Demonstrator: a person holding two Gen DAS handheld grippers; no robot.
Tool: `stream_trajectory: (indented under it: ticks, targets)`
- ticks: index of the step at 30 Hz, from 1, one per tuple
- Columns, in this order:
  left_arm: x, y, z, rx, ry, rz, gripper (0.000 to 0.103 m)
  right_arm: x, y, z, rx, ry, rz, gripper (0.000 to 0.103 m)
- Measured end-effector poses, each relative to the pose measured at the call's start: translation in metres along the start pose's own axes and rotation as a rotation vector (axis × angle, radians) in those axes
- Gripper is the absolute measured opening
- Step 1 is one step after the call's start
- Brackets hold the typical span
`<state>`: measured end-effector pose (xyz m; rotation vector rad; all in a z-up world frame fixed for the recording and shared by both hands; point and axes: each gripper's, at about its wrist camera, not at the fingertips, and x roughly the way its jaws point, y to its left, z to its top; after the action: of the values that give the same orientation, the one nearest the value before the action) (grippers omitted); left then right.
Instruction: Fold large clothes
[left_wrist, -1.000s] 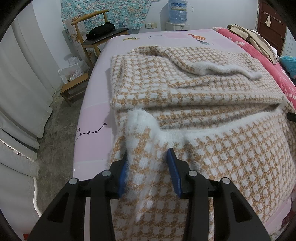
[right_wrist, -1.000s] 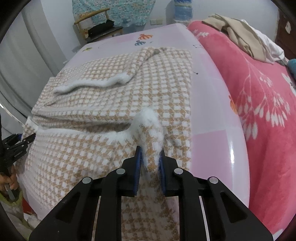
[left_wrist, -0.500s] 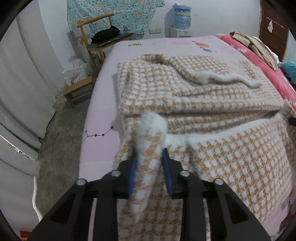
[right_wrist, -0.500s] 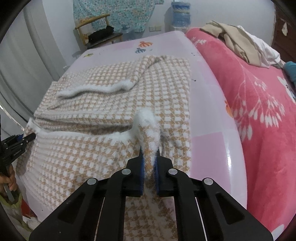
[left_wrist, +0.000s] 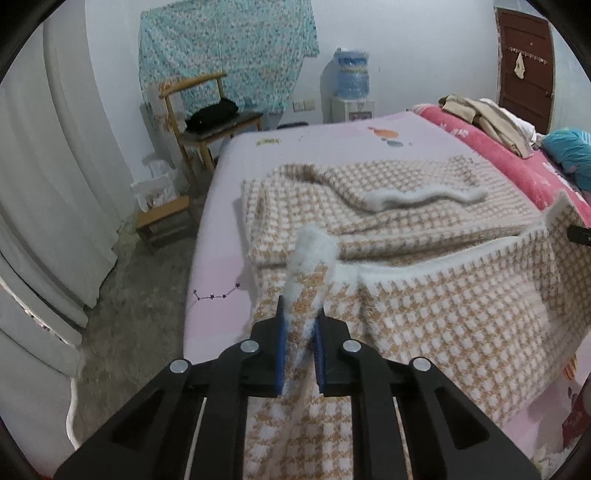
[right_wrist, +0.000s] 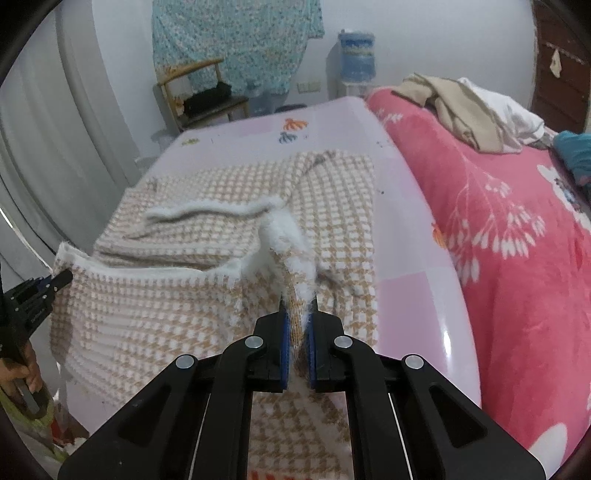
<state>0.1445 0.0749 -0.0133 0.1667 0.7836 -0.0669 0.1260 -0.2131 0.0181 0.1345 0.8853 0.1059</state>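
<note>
A large tan-and-white houndstooth knit garment (left_wrist: 424, 314) (right_wrist: 166, 306) with fluffy white trim lies spread on the pink bed sheet (left_wrist: 221, 295). Its far part is folded, with a white-cuffed sleeve (left_wrist: 424, 197) lying across it. My left gripper (left_wrist: 299, 314) is closing tight on the near hem at the garment's left corner, and the pads press on the fabric. My right gripper (right_wrist: 297, 306) is shut on the same hem at the right corner. The hem hangs lifted between the two grippers. The left gripper (right_wrist: 40, 291) also shows at the right wrist view's left edge.
A red floral blanket (right_wrist: 517, 258) covers the bed's right side, with a pile of beige and white clothes (right_wrist: 461, 107) on it. A wooden chair (left_wrist: 199, 110), a low stool (left_wrist: 162, 221) and a water dispenser (left_wrist: 351, 74) stand beyond the bed. White curtains (left_wrist: 55, 184) hang at left.
Both grippers closed on bunches of the near hem and rose, pulling the hem up off the bed. The left jaws were wide apart a second ago.
</note>
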Motion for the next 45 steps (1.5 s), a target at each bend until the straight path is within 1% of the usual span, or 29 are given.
stream_trajectory:
  ticks: [3, 7, 11, 15, 21, 29, 32, 35, 37, 40, 42, 45]
  targets:
    - [-0.016, 0.003, 0.000, -0.016, -0.041, -0.007, 0.011, -0.015, 0.001, -0.003, 0.012, -0.034, 0.003, 0.005]
    - [-0.041, 0.006, 0.003, -0.034, -0.116, -0.023, 0.009, -0.039, 0.002, -0.004, 0.025, -0.089, 0.007, 0.005]
    - [-0.061, 0.005, 0.013, -0.034, -0.180, -0.028, 0.008, -0.059, 0.000, 0.003, 0.045, -0.147, 0.021, 0.005]
    - [-0.073, 0.005, 0.030, -0.023, -0.235, -0.034, 0.008, -0.068, -0.001, 0.016, 0.054, -0.196, 0.035, 0.005]
    - [-0.075, 0.006, 0.063, -0.008, -0.293, -0.038, 0.008, -0.067, -0.006, 0.044, 0.053, -0.250, 0.038, 0.005]
    - [-0.048, 0.015, 0.118, 0.011, -0.349, -0.008, 0.008, -0.046, -0.014, 0.102, 0.005, -0.308, 0.031, 0.005]
    - [-0.029, 0.020, 0.139, 0.008, -0.342, -0.002, 0.008, -0.028, -0.023, 0.127, -0.006, -0.315, 0.046, 0.005]
    - [-0.003, 0.027, 0.160, -0.011, -0.317, -0.013, 0.008, -0.004, -0.037, 0.151, -0.002, -0.305, 0.060, 0.005]
    - [0.017, 0.030, 0.174, -0.015, -0.290, -0.013, 0.008, 0.019, -0.046, 0.167, -0.001, -0.288, 0.060, 0.005]
    - [0.047, 0.029, 0.187, -0.003, -0.251, -0.012, 0.008, 0.048, -0.050, 0.181, 0.001, -0.253, 0.057, 0.005]
    - [0.075, 0.028, 0.194, 0.004, -0.205, -0.006, 0.008, 0.075, -0.053, 0.185, 0.006, -0.211, 0.049, 0.005]
    - [0.123, 0.029, 0.195, -0.013, -0.094, -0.015, 0.008, 0.118, -0.062, 0.185, 0.025, -0.126, 0.052, 0.005]
